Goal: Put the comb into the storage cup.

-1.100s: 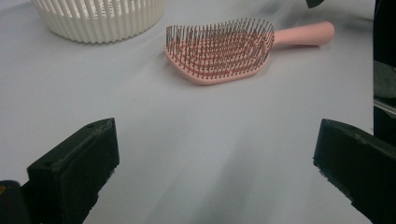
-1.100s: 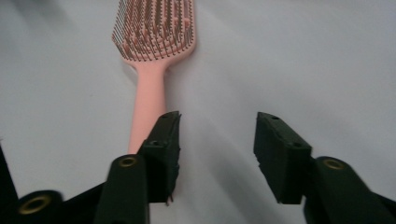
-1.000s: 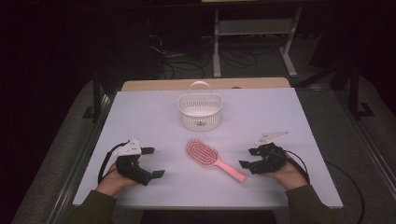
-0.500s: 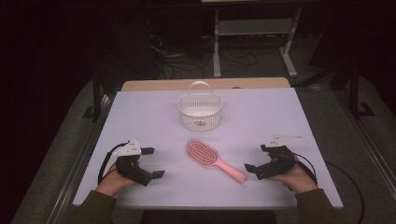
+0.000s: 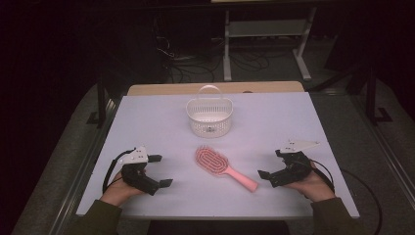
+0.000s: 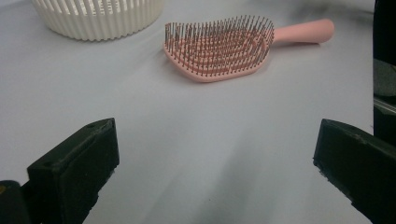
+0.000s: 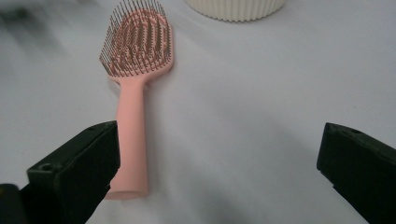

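Fingers of both grippers gape wide, pink hairbrush apparently untouched between them

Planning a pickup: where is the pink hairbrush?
In the high view, the pink hairbrush lies mid-table between both grippers, just in front of the white basket, handle toward the right gripper.

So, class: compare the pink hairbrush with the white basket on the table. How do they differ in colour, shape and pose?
Colour: the hairbrush is pink, the basket white.
Shape: the hairbrush is flat and long with a straight handle; the basket is a rounded, slotted tub with an arched handle.
Pose: the hairbrush lies bristles up, angled across the table; the basket stands upright behind it.
Shared: both rest on the table, apart from each other, untouched by either gripper.
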`<state>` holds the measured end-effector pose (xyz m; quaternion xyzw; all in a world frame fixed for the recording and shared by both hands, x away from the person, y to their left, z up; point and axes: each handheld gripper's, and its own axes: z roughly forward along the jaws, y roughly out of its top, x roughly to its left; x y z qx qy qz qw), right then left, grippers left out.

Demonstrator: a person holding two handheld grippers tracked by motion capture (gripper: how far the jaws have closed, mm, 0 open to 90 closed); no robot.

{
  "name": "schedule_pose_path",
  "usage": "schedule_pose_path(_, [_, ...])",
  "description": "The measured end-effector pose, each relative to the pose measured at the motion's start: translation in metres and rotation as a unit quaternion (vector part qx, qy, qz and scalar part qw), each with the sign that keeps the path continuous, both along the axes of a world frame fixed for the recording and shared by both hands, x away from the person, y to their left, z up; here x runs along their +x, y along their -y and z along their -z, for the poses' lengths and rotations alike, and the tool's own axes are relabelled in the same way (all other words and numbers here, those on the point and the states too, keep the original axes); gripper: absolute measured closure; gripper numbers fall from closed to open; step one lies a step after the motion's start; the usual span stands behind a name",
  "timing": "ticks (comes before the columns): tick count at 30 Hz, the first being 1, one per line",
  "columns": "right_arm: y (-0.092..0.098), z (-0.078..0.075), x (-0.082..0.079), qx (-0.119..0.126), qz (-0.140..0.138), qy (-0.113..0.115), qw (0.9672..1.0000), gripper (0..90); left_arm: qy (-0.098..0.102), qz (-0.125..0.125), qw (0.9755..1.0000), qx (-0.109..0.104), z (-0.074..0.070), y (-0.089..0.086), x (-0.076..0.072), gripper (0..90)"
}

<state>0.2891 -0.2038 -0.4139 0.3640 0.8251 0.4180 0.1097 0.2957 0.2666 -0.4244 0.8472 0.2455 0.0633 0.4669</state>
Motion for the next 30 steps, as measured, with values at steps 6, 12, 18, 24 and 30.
schedule_pose_path(6, [-0.003,-0.002,0.001,-0.001,-0.009,-0.005,1.0,0.0,0.001,0.0,1.0,0.002,0.0,0.0,-0.001,0.0])
schedule_pose_path(12, [-0.007,-0.008,0.0,0.004,-0.017,-0.006,0.9998,0.0,0.0,0.0,1.0,0.001,0.0,0.0,0.0,0.0])
schedule_pose_path(18, [-0.012,-0.013,0.002,0.005,-0.019,-0.005,0.9998,0.0,0.001,0.001,1.0,0.003,0.0,0.0,0.0,0.0])
schedule_pose_path(24, [-0.015,-0.013,0.003,0.002,-0.019,-0.007,0.9998,0.0,0.0,0.001,1.0,0.003,0.0,0.001,0.0,0.0])
schedule_pose_path(30, [-0.019,-0.015,0.006,0.006,-0.017,-0.011,0.9998,0.0,-0.001,0.002,1.0,0.004,0.001,0.001,0.0,0.0])
